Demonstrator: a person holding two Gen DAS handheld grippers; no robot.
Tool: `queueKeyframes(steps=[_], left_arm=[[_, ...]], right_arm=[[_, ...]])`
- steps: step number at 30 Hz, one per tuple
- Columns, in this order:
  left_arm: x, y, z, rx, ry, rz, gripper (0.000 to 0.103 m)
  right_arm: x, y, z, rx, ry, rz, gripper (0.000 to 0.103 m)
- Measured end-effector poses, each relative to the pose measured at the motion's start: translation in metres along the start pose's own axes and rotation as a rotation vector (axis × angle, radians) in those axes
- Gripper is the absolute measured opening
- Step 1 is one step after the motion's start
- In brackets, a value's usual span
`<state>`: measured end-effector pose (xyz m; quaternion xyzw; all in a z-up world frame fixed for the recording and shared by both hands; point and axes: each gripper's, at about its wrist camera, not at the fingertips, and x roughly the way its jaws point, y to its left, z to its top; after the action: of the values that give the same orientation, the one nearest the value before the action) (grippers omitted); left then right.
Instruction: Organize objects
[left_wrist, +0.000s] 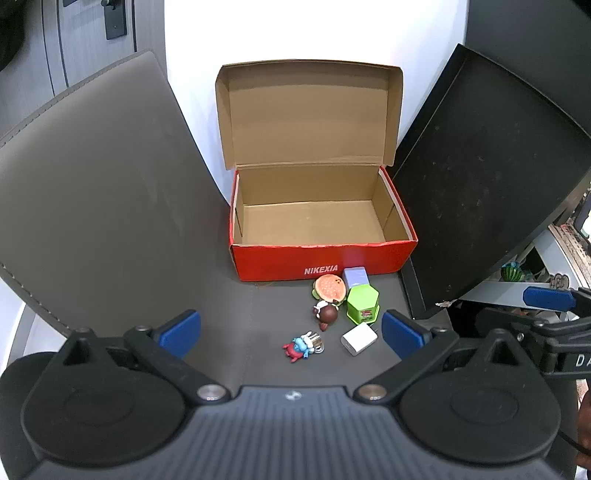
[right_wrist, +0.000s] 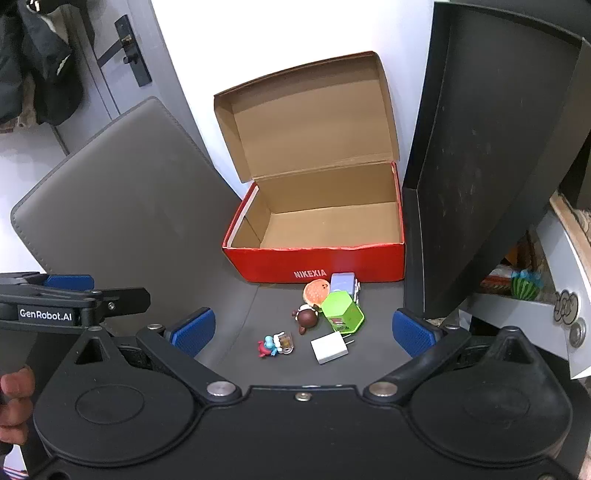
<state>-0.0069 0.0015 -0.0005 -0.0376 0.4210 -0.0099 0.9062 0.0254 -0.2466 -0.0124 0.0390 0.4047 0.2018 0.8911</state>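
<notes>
A red box (left_wrist: 321, 258) stood open on a grey mat (left_wrist: 110, 221), its lid tipped back against a white wall and its cardboard floor bare. Six small things lay on the mat just outside its front wall, toward 6 o'clock. A burger toy (left_wrist: 330, 288) and a lilac block (left_wrist: 355, 277) sat nearest the box. A green tub (left_wrist: 362, 302) touched the burger at its 3 o'clock, and a brown figure (left_wrist: 326, 314) lay at the burger's 6 o'clock. A white charger (left_wrist: 359, 339) and a blue-and-red keychain (left_wrist: 303, 346) lay farthest out.

The left gripper (left_wrist: 291, 334) hung above the toys, jaws spread wide with nothing between them. The right gripper (right_wrist: 303, 332) hung likewise, jaws released and empty. A dark monitor (right_wrist: 480, 166) stood at the box's 3 o'clock.
</notes>
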Motion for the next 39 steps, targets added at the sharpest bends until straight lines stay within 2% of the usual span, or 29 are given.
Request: queueKeyframes(steps=[39], left_arm=[[-0.0037,0.0068,0.0006,-0.033,-0.013,0.002,0.103]], right_arm=[[-0.0034,0.0091,-0.0022,-0.003,-0.019,-0.014,0.103]])
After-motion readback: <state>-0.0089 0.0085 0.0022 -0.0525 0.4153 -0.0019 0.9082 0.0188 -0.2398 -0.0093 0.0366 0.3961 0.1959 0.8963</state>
